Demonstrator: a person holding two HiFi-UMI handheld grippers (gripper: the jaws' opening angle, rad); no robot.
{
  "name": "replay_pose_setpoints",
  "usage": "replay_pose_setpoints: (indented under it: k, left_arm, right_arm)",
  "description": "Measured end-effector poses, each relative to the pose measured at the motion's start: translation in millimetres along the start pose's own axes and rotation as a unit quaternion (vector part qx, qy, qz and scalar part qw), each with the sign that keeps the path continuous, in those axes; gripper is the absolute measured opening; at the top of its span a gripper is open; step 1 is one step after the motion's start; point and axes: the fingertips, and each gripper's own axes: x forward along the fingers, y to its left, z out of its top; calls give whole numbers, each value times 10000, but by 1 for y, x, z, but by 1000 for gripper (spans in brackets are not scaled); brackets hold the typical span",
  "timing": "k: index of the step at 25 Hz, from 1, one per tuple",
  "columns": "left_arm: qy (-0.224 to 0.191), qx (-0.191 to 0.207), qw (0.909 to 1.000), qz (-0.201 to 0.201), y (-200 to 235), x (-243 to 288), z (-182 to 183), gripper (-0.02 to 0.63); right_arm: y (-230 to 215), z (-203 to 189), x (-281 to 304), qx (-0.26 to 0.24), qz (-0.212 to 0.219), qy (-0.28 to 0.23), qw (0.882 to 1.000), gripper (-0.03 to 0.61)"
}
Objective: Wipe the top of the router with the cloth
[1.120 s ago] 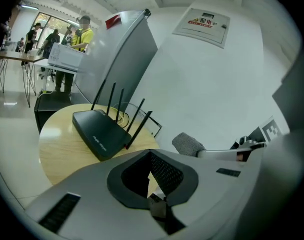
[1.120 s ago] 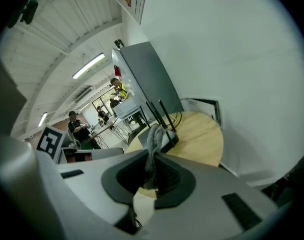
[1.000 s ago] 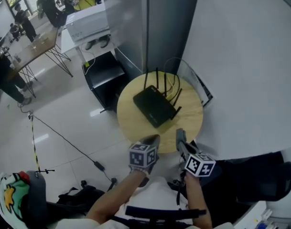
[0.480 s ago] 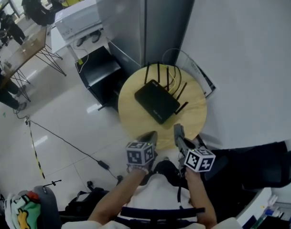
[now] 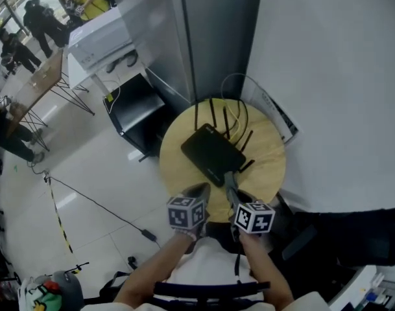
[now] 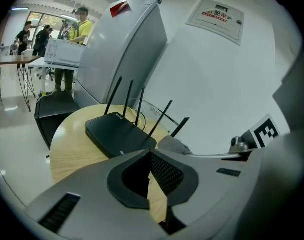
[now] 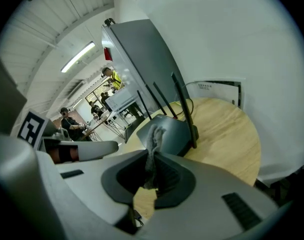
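Grey cloth (image 7: 154, 131) held at router (image 5: 213, 153) on round worktop (image 5: 174, 167)
Jaws together and empty, left hand-held gripper (image 5: 200, 188) over worktop's 6 o'clock edge; router mid-worktop, antennas (image 5: 211, 112) toward 12 o'clock; right hand-held gripper (image 5: 231, 177) clamped on cloth, at router's 5 o'clock corner.

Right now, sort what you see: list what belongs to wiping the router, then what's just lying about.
Job: router; cloth clamped in the right gripper; round table under the router.
Lying about: black chair; sign leaning on the wall; floor cable.
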Motion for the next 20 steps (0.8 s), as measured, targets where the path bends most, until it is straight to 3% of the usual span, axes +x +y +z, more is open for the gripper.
replay_pose_setpoints:
  k: [10,14,20]
  left_arm:
    - [258,96,9996,115,18,31,27,-2]
    - [405,159,9990,-89,26,45,34,-2]
    - [859,597,9924,-652,33,61,45,-2]
  right_arm:
    - [-10,14,37,422,-62,126,9990,38]
    - [-12,17,47,591,-276,82,9978,38]
    - [-13,24,63,1146,-879,-274,9891,38]
